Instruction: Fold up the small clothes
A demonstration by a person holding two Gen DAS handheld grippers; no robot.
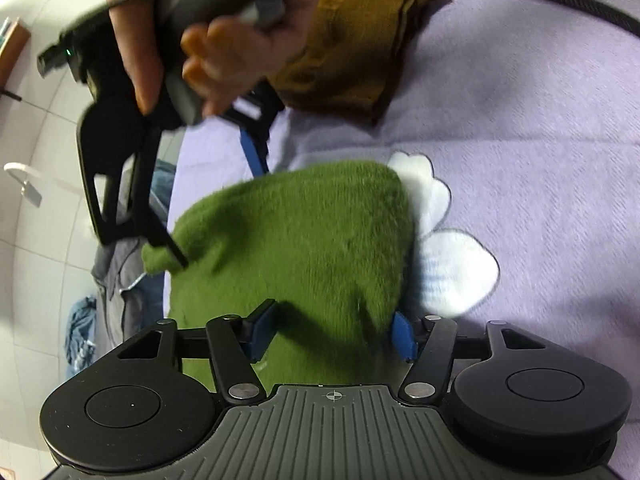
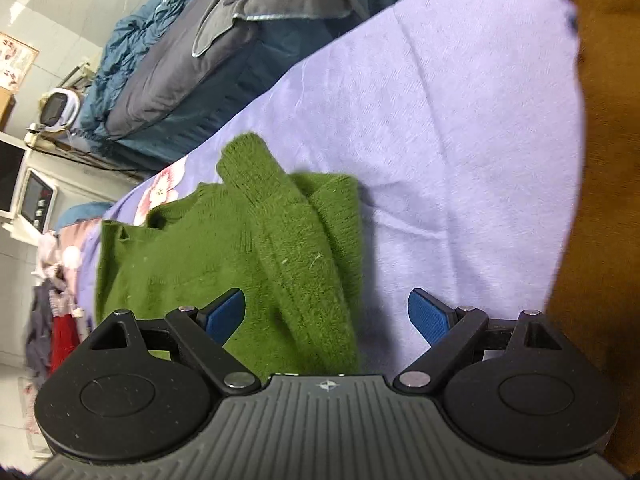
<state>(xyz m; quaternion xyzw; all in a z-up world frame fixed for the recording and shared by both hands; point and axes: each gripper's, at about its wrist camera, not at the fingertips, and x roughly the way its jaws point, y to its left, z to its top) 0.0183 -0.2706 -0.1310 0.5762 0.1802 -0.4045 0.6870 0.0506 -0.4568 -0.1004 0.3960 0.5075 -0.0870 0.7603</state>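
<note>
A small fuzzy green sweater (image 1: 288,248) lies folded on a lavender bedsheet (image 1: 520,120). My left gripper (image 1: 332,332) is open, its blue pads on either side of the sweater's near edge. In the right wrist view the sweater (image 2: 240,256) lies with a sleeve folded across it. My right gripper (image 2: 326,316) is open just above the sweater's near part, holding nothing. In the left wrist view the right gripper (image 1: 256,156) is held by a hand beyond the sweater's far edge.
A brown folded cloth (image 1: 360,40) lies on the far side of the sheet, also at the right edge of the right wrist view (image 2: 600,200). A white flower print (image 1: 448,256) shows beside the sweater. Blue and grey bedding (image 2: 180,60) lies beyond the sheet's edge.
</note>
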